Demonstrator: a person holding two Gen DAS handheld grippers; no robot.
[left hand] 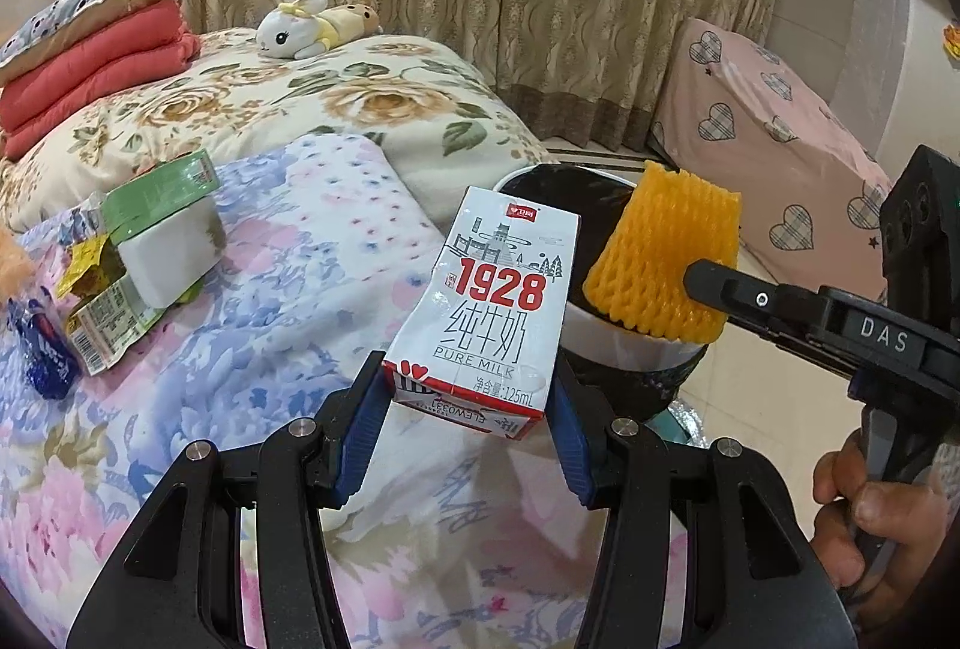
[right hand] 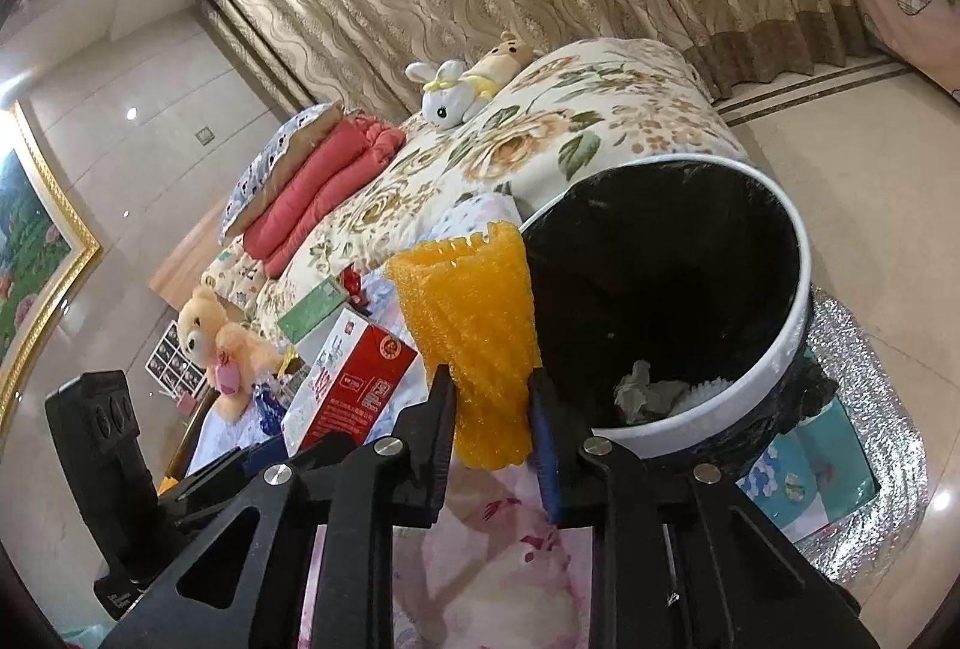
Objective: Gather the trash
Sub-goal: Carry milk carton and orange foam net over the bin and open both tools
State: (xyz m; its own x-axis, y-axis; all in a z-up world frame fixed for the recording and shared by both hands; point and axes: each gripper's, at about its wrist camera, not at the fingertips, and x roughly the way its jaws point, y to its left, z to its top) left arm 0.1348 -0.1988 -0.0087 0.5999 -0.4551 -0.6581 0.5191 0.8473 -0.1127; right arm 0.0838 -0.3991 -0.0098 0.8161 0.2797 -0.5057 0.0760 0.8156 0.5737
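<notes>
Orange foam net (right hand: 480,343) is clamped at its lower half by the right gripper (right hand: 491,409), jaws narrow and squeezing it, held just beside the near rim of the trash bin (right hand: 798,289). Milk carton (left hand: 480,307) is gripped at its base by the left gripper (left hand: 468,397), jaws about half wide, pads pressed on both sides, carton tilted toward the bin.

Step in hand, as judged: both items are to be carried over the bin mouth and dropped. Net should be brought clear past the rim before release, since light foam can catch on the edge or cling to a pad. Carton is best released well inside the black liner.

Bin already holds crumpled paper (right hand: 642,385). Further back on the bed (left hand: 336,205), green wrappers and a white box (left hand: 162,235) are left to be collected.
</notes>
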